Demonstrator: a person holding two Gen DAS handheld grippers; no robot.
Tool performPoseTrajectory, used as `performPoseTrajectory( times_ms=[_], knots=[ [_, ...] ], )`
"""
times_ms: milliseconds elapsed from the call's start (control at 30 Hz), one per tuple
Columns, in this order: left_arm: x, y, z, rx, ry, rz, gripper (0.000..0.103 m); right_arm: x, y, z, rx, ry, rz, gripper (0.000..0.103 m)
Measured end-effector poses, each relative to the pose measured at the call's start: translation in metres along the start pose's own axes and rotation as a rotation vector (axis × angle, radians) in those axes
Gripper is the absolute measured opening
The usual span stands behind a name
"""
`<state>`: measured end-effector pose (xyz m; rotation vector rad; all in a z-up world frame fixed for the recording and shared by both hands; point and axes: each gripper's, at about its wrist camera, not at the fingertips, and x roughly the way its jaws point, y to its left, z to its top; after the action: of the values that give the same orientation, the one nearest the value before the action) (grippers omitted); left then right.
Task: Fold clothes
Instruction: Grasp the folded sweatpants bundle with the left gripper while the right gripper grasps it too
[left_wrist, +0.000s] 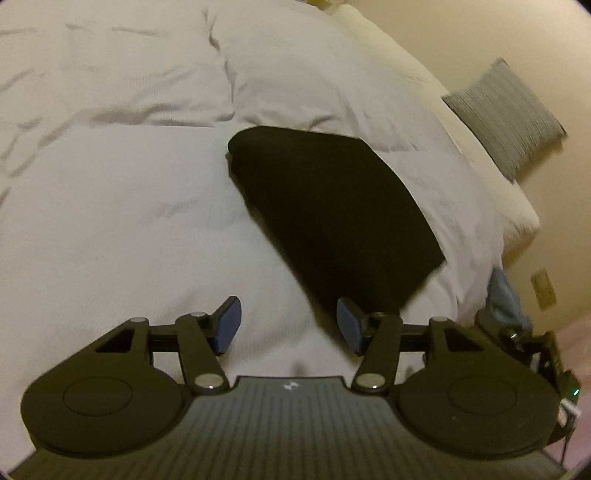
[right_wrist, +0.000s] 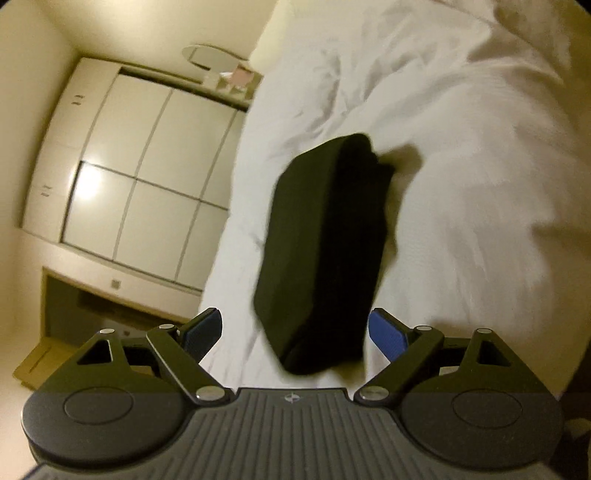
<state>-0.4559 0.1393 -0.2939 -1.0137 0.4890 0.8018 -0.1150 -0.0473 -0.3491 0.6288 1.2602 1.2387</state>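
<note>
Lying on the white duvet (left_wrist: 110, 206) of a bed — one black garment (left_wrist: 332, 214), folded into a compact, thick rectangle, layered edges visible along one side in the right wrist view.

Left gripper (left_wrist: 288, 325): jaws apart, blue pads facing each other, nothing between them; it hovers over the duvet just short of the garment's near corner, which sits close to the right-hand pad. Whether that pad touches the cloth cannot be told.

Right gripper (right_wrist: 295, 332): jaws wide apart, empty; the near end of the garment lies between and just ahead of the pads, apparently apart from both, though motion blur softens its outline.

Surroundings, left wrist view — grey striped cushion (left_wrist: 506, 118) at the far right against a cream wall, beside the bed's edge; a bluish cloth (left_wrist: 504, 295) low at the right.

Surroundings, right wrist view — white panelled wardrobe (right_wrist: 147, 177) to the left of the bed; cardboard box (right_wrist: 40, 358) on the floor below it.
</note>
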Motion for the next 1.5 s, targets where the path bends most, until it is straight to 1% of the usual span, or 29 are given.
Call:
performPoseTrajectory(
  times_ms=[167, 233, 300, 367, 433, 500, 567, 633, 700, 767, 800, 867, 967, 1133, 1233, 1300, 1400, 1500],
  knots=[
    [0.055, 0.019, 0.033, -0.142, 0.002, -0.031, 0.053, 0.047, -0.023, 0.033, 0.043, -0.015, -0.045, 0.089],
    [0.073, 0.028, 0.042, -0.202, -0.005, -0.067, 0.059, 0.062, -0.028, 0.042, 0.046, -0.012, -0.056, 0.089],
    [0.088, 0.036, 0.048, -0.257, -0.006, -0.117, 0.061, 0.077, -0.029, 0.048, 0.032, -0.007, -0.068, 0.090],
    [0.104, 0.043, 0.054, -0.306, -0.003, -0.172, 0.061, 0.091, -0.025, 0.055, -0.012, 0.007, -0.072, 0.092],
    [0.121, 0.046, 0.058, -0.334, 0.004, -0.229, 0.056, 0.105, -0.019, 0.061, -0.063, 0.029, -0.070, 0.092],
    [0.138, 0.049, 0.063, -0.354, 0.009, -0.279, 0.053, 0.121, -0.015, 0.068, -0.106, 0.053, -0.068, 0.083],
    [0.149, 0.051, 0.066, -0.342, 0.008, -0.302, 0.044, 0.136, -0.020, 0.074, -0.114, 0.074, -0.056, 0.056],
    [0.155, 0.052, 0.067, -0.326, 0.001, -0.311, 0.035, 0.145, -0.029, 0.076, -0.097, 0.087, -0.025, 0.040],
    [0.152, 0.048, 0.070, -0.298, 0.005, -0.302, 0.031, 0.143, -0.028, 0.075, -0.083, 0.092, -0.008, 0.036],
    [0.146, 0.042, 0.074, -0.266, 0.014, -0.287, 0.029, 0.139, -0.019, 0.074, -0.065, 0.099, -0.006, 0.030],
    [0.142, 0.039, 0.076, -0.254, 0.019, -0.280, 0.028, 0.137, -0.010, 0.074, -0.074, 0.107, -0.017, 0.029],
    [0.127, 0.032, 0.083, -0.250, 0.030, -0.264, 0.027, 0.133, 0.015, 0.076, -0.100, 0.132, -0.045, 0.027],
    [0.089, 0.025, 0.100, -0.286, 0.034, -0.258, 0.027, 0.129, 0.065, 0.073, -0.108, 0.195, -0.038, 0.027],
    [-0.013, 0.020, 0.121, -0.382, -0.021, -0.212, 0.027, 0.124, 0.152, 0.066, -0.120, 0.312, -0.015, 0.027],
    [-0.089, 0.024, 0.128, -0.447, -0.088, -0.159, 0.028, 0.137, 0.211, 0.046, -0.135, 0.440, 0.035, 0.027],
    [-0.143, 0.029, 0.128, -0.486, -0.156, -0.110, 0.028, 0.153, 0.250, 0.030, -0.152, 0.533, 0.075, 0.027],
    [-0.220, 0.044, 0.120, -0.538, -0.274, -0.036, 0.029, 0.185, 0.306, -0.007, -0.215, 0.672, 0.150, 0.027],
    [-0.289, 0.073, 0.106, -0.607, -0.410, 0.014, 0.029, 0.221, 0.358, -0.055, -0.267, 0.787, 0.228, 0.027]
  ],
)
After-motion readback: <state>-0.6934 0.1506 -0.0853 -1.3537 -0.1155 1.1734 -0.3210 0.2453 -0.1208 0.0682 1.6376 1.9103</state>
